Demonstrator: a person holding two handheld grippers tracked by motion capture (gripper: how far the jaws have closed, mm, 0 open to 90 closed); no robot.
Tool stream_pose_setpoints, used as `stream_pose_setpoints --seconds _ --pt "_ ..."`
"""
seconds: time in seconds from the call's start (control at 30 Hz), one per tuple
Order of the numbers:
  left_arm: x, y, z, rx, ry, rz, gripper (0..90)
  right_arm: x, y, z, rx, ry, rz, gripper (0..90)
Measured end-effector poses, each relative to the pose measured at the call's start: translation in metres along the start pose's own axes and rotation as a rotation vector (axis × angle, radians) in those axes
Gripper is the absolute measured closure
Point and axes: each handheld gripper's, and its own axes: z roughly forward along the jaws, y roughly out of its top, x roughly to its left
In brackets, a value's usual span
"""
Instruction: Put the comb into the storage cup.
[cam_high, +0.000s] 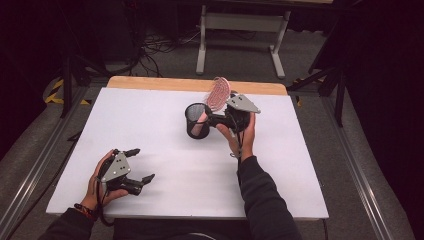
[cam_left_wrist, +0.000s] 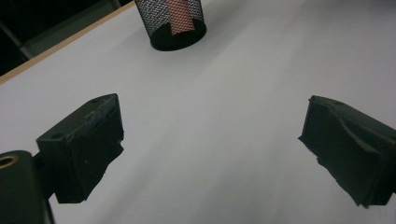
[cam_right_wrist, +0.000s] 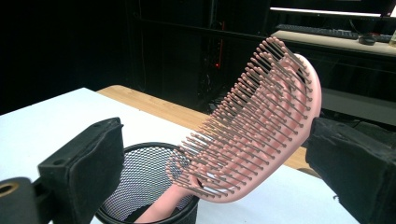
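Observation:
A black mesh cup (cam_high: 196, 121) stands on the white board (cam_high: 150, 125), right of centre toward the back. A pink hairbrush (cam_high: 218, 95) stands in it handle down, its bristled head tilted up and to the right. My right gripper (cam_high: 210, 114) is level with the cup's right side and open. In the right gripper view the brush head (cam_right_wrist: 261, 121) rises between the wide jaws of the right gripper (cam_right_wrist: 215, 140), its back close to the right-hand jaw. My left gripper (cam_high: 141, 165) rests open at the front left, holding nothing. Its view shows the left gripper (cam_left_wrist: 210, 121) facing the distant cup (cam_left_wrist: 175, 28).
A strip of wooden tabletop (cam_high: 195, 84) shows behind the board. Beyond it stand a white table frame (cam_high: 240, 30) and cables on the floor (cam_high: 155, 50). Metal rails (cam_high: 350, 170) run along both sides. Bare white board lies between the two grippers.

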Motion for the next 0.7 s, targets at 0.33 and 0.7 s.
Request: stream_pose_setpoints --seconds 0.33,0.7 --pt "0.0 0.0 0.0 -0.001 0.001 0.003 6.4 0.003 -0.002 -0.004 0.002 0.005 -0.014 5.1" --pt "0.0 0.0 0.0 0.0 0.001 0.005 6.3 0.004 -0.006 -0.014 -0.015 0.008 -0.037 5.4"
